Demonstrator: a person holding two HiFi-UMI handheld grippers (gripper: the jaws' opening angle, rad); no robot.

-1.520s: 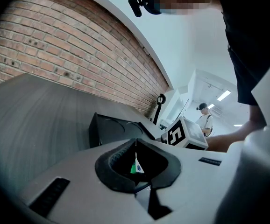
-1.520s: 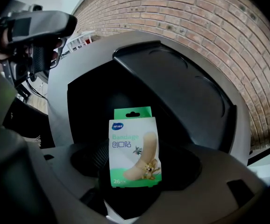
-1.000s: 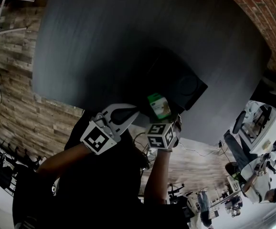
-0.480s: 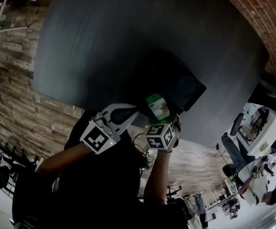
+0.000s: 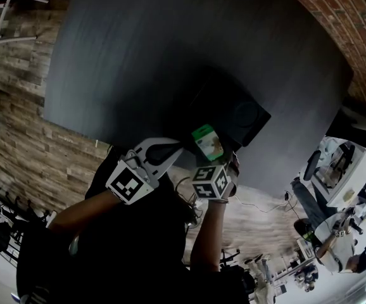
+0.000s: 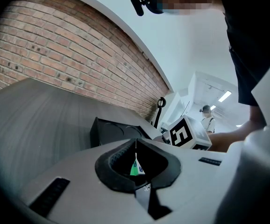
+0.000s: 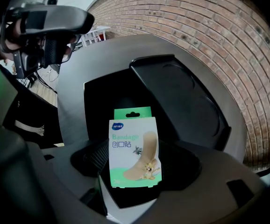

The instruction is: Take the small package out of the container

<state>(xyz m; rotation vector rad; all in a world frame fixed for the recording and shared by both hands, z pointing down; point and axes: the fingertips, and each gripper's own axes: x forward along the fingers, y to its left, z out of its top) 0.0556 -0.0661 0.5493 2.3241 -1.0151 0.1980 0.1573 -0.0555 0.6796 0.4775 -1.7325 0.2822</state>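
While the left gripper [image 5: 178, 149] hangs at the near edge of the dark table [image 5: 138, 56], its jaws are closed tip to tip on nothing; through the hollow behind the tips the package [image 6: 135, 168] shows edge-on; just to its right, the right gripper [image 5: 216, 159] is clamped on the lower end of the package [image 7: 135, 153], a green-and-white bandage card held upright in the air; beyond it sits the black container [image 7: 172, 97], lid open to the right, on the table.
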